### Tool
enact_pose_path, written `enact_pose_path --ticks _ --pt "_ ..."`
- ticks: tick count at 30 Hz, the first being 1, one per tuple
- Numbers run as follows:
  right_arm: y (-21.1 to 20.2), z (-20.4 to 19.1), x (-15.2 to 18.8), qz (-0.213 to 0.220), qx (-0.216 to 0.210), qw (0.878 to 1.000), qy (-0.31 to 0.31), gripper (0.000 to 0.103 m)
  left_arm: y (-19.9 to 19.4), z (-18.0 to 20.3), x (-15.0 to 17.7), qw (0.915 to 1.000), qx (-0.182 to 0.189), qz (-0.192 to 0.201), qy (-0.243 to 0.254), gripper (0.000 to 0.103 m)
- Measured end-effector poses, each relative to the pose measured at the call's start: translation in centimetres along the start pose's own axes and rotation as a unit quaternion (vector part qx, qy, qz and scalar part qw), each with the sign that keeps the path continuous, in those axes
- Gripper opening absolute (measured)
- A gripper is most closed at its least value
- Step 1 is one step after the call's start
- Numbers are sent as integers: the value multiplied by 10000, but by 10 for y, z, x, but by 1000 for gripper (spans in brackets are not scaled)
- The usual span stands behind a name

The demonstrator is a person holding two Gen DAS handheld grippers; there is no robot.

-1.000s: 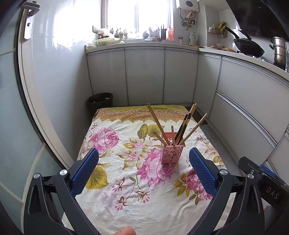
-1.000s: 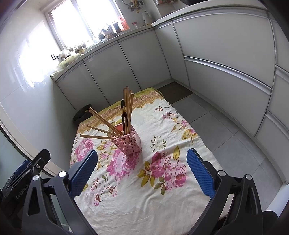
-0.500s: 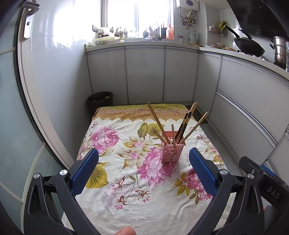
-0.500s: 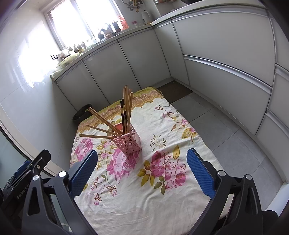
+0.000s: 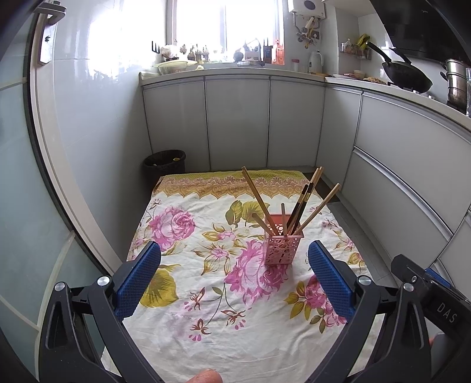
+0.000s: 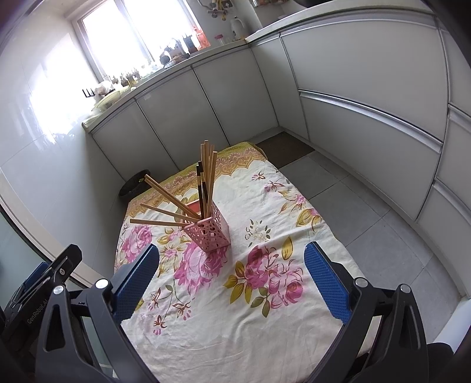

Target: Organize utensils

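Both tools are spread wide and empty: the left tool (image 5: 234,262) and the right tool (image 6: 231,262) hang above the near end of a floral cloth (image 5: 206,265) on the floor. Left of the cloth's far edge stands a dark waste bin (image 5: 164,160). Right of the cloth's centre, a pink perforated holder (image 5: 282,246) stands upright, with wooden and dark chopsticks (image 5: 256,193) fanning out of it. Grey cabinets (image 5: 397,165) run along the right.

Sunlit window (image 5: 223,23), grey cabinets (image 5: 237,123)
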State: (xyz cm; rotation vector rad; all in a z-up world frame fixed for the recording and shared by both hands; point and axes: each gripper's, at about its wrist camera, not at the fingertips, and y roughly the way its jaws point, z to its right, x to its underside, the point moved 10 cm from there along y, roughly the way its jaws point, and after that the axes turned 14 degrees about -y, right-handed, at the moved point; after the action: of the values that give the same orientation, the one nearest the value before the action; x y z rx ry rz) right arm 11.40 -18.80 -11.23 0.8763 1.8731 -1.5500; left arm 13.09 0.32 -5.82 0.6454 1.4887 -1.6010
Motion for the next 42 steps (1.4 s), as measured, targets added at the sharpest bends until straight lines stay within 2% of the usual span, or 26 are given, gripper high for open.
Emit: enact_pose_path --ticks 38,42 --pt "-15 -4 -6 88 -28 9999 -59 96 -12 -3 -5 9999 -122 10 -114 96" --pt "-15 -4 -6 83 -25 9999 -64 96 -16 -5 -9 9997 -95 128 -197 96"
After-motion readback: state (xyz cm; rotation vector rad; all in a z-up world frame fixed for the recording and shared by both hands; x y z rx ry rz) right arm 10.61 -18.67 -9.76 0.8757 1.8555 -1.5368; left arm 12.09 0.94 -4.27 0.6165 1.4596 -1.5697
